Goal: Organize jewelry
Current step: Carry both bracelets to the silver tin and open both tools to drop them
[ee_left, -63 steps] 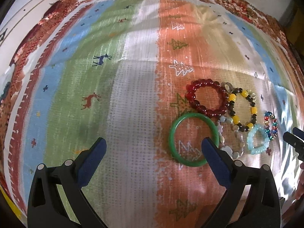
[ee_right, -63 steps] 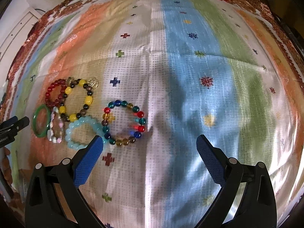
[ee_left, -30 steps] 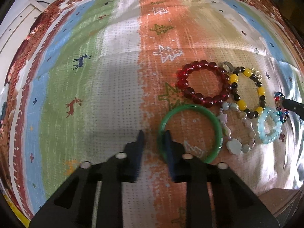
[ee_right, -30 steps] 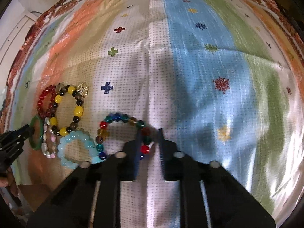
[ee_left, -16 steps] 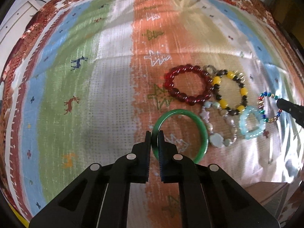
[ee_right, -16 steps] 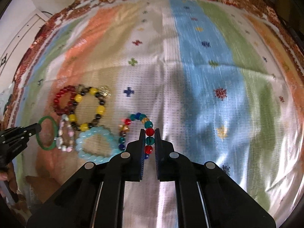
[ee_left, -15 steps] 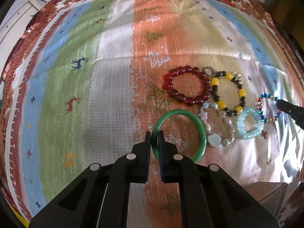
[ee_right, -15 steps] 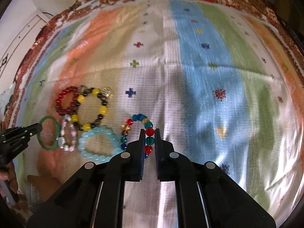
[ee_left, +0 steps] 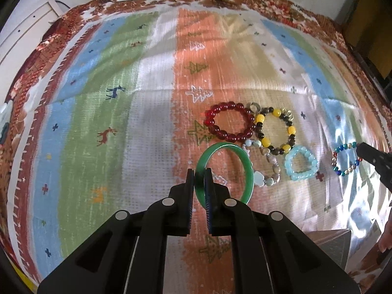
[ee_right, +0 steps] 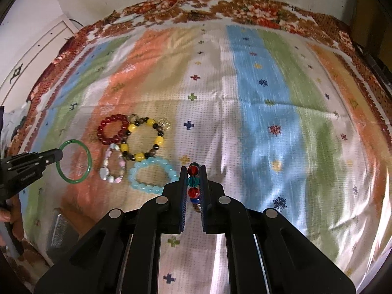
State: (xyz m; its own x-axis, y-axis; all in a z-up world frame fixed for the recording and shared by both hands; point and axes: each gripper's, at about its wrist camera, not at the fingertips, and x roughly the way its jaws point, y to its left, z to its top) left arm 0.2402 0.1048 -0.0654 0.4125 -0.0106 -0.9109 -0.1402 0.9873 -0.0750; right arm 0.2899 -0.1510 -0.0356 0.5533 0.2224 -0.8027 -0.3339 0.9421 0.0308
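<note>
My left gripper (ee_left: 199, 174) is shut on the near rim of a green bangle (ee_left: 247, 171) and holds it tilted up off the striped cloth; it also shows in the right wrist view (ee_right: 74, 160). My right gripper (ee_right: 193, 171) is shut on a multicoloured bead bracelet (ee_right: 192, 180), lifted edge-on; it hangs at the right of the left wrist view (ee_left: 345, 159). On the cloth lie a dark red bead bracelet (ee_left: 230, 121), a yellow and black bead bracelet (ee_left: 275, 129), a pale shell bracelet (ee_left: 267, 169) and a light blue bead bracelet (ee_left: 301, 163).
The striped cloth (ee_right: 257, 112) covers a table with a brown floral border (ee_right: 245, 5). White furniture (ee_left: 22, 31) stands at the far left. A grey box corner (ee_left: 330, 245) shows at the cloth's near edge, also in the right wrist view (ee_right: 60, 232).
Both grippers, open at first, closed on their bracelets. Since half a second ago both have lifted: the green bangle tilts up and the multicoloured bracelet hangs off the cloth.
</note>
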